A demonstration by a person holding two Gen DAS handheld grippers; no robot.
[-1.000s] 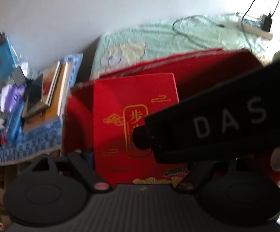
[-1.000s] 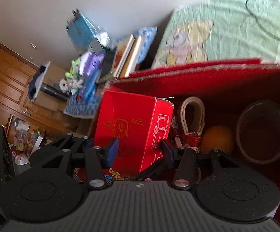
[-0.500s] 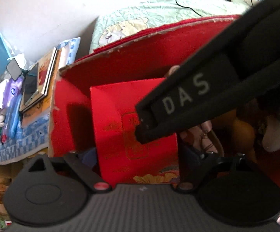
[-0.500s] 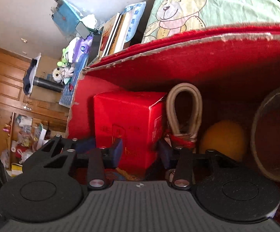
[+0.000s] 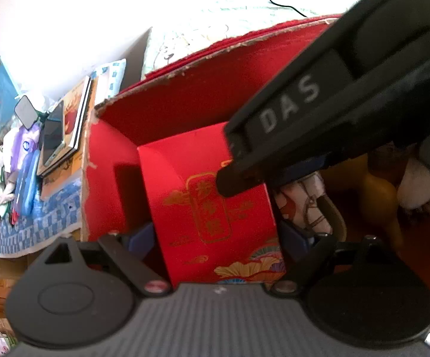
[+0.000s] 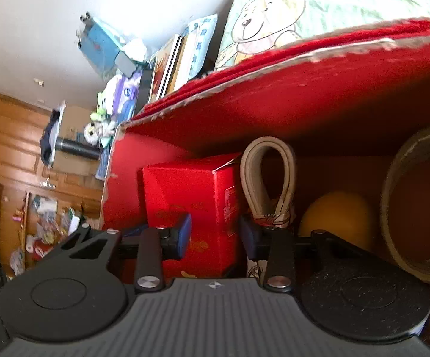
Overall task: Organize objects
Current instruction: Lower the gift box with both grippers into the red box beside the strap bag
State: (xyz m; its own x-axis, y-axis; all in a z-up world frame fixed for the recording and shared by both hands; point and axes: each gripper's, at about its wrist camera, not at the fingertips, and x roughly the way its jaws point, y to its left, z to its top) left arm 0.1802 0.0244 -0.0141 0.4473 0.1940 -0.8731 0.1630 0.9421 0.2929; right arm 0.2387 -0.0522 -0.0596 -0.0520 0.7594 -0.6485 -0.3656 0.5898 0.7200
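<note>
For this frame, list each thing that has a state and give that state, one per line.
Red carton: upright in the corner of the big box, top closed.
Big red box: open, flaps up.
Left gripper: jaws either side of the carton; contact unclear.
Right gripper: jaws either side of the carton's corner; grip unclear.
Strap loop: standing upright beside the carton.
Round basket: on its side, empty.
Phone: screen dark.

left wrist: close, into red bin (image 5: 185,101) | right wrist: same bin (image 6: 304,89)
</note>
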